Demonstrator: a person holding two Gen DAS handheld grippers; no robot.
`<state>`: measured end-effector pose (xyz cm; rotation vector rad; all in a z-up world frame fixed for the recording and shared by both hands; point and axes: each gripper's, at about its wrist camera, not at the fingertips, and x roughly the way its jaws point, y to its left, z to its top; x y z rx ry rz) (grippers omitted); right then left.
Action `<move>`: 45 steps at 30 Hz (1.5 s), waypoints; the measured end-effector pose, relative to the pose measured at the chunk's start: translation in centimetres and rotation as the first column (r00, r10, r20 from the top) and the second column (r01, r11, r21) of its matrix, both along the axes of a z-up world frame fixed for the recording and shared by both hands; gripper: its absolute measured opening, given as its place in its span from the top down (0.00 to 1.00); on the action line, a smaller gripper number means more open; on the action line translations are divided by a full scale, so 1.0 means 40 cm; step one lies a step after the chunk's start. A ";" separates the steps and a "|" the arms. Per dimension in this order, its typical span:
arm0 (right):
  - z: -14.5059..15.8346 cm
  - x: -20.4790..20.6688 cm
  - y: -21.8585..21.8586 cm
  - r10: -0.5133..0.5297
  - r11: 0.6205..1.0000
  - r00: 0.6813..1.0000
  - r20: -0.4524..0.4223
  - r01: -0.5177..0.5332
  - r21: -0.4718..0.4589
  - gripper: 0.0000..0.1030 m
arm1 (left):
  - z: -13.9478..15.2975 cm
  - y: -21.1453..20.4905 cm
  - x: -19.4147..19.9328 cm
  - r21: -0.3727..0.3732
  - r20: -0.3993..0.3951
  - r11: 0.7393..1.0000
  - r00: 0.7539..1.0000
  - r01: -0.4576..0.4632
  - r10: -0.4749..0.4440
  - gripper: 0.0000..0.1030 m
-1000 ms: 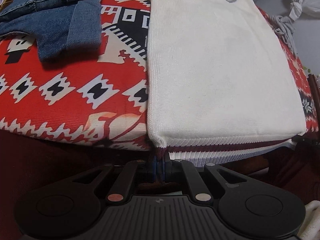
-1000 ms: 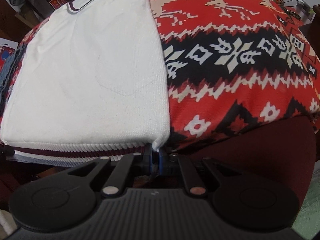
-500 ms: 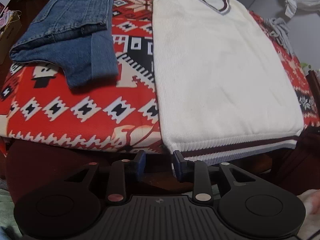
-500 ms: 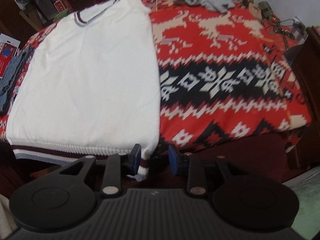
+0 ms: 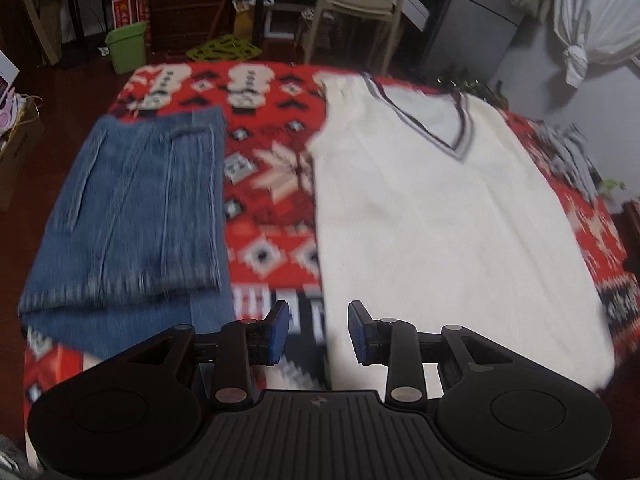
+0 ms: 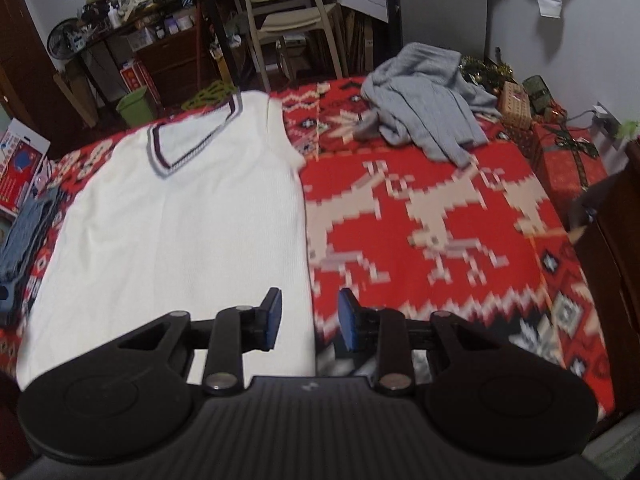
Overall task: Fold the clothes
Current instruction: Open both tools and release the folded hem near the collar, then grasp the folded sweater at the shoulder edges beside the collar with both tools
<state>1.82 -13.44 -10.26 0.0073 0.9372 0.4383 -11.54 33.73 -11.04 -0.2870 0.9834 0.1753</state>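
A white knitted V-neck vest (image 5: 448, 232) lies flat on the red patterned blanket (image 5: 272, 208), neck at the far end. It also shows in the right wrist view (image 6: 188, 224). My left gripper (image 5: 319, 330) is open and empty, above the vest's left edge near its lower part. My right gripper (image 6: 308, 320) is open and empty, above the vest's right edge near its lower part. Folded blue jeans (image 5: 136, 216) lie left of the vest.
A crumpled grey sweater (image 6: 432, 100) lies at the blanket's far right. Wrapped boxes (image 6: 560, 160) stand at the right edge. A chair (image 6: 288, 20), a green bin (image 5: 126, 50) and cluttered shelves stand beyond the bed.
Both grippers let go of the vest's hem corners, opened, and rose up and forward over the bed. The vest now lies flat.
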 end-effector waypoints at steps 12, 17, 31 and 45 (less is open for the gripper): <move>-0.146 0.341 0.164 -0.036 0.996 0.999 0.010 0.035 0.082 0.68 | -0.062 0.135 0.248 -0.045 0.057 0.999 0.998 -0.031 0.034 0.68; -0.202 0.384 0.194 -0.052 0.997 0.998 -0.018 0.053 0.053 0.68 | -0.084 0.147 0.290 -0.068 0.065 0.997 0.997 -0.026 0.030 0.64; -0.205 0.363 0.276 0.075 0.992 0.996 0.047 -0.069 -0.106 0.83 | -0.130 0.135 0.354 -0.157 0.050 0.987 0.998 0.034 -0.027 0.94; -0.204 0.381 0.236 0.039 0.992 0.996 0.081 -0.028 -0.125 0.93 | -0.116 0.070 0.344 0.157 0.036 0.982 0.993 0.108 -0.115 0.93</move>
